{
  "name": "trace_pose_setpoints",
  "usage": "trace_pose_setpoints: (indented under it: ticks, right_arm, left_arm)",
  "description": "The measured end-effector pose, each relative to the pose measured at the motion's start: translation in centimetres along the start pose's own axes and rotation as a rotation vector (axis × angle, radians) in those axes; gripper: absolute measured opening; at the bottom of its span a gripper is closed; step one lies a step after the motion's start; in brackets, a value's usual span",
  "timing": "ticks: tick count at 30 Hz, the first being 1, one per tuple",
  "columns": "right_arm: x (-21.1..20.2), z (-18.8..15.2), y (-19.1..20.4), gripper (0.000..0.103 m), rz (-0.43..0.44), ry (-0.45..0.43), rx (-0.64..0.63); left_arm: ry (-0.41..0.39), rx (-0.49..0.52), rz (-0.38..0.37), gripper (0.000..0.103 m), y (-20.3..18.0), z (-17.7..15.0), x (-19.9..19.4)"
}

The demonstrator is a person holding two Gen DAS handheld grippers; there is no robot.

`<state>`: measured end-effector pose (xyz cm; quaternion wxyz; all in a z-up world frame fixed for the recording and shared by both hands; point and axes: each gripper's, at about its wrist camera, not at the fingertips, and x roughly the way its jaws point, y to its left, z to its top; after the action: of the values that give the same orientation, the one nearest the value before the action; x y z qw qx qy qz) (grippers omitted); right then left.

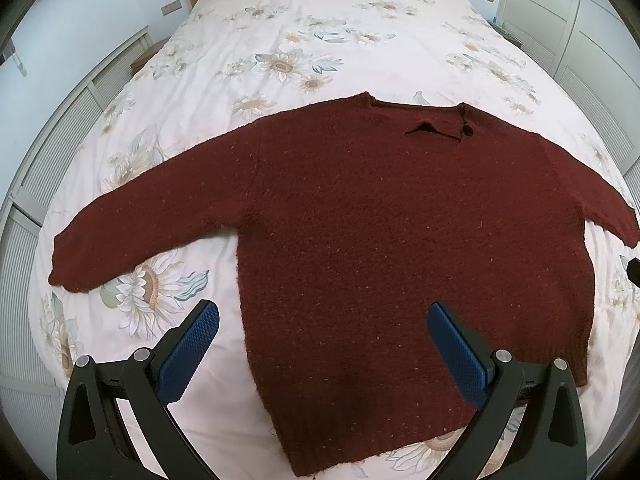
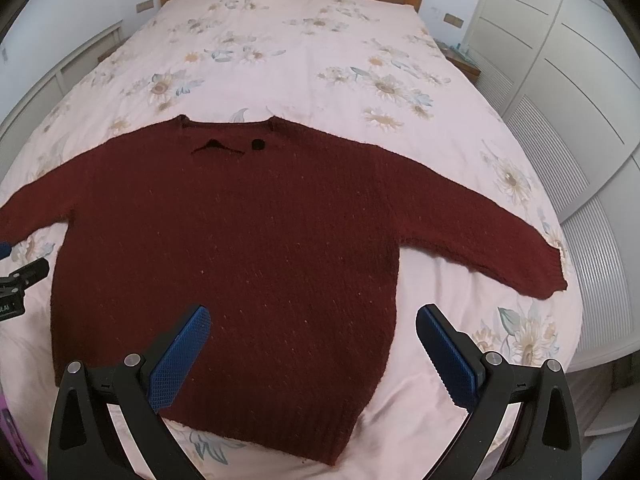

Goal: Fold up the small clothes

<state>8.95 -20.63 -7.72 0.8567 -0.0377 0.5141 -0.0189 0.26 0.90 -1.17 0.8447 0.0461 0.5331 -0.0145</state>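
Dark red knitted sweater (image 1: 400, 240) lies flat near the floral bedspread's (image 1: 320, 40) foot edge (soft, floppy), both grippers (image 1: 323, 320) (image 2: 313, 322) gaping wide; pinch a cuff.

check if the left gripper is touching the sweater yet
Cannot tell. In the left wrist view the left gripper has its jaws wide open over the sweater near its hem, but looking straight down the jaws shows neither contact nor a gap.

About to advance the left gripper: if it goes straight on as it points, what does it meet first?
Most likely the maroon sweater: the open left gripper aims at its lower body, left of centre. Nothing lies between, though depth is unclear.
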Motion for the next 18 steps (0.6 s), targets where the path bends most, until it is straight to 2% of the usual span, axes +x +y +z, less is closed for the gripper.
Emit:
trace_pose_setpoints:
  ticks: [18]
  right_arm:
    - [0.2,-0.13,0.01,0.103,-0.009,0.011,-0.015]
  left_arm:
    - [0.008,0.011,-0.005,0.102,-0.16,-0.09,0.21]
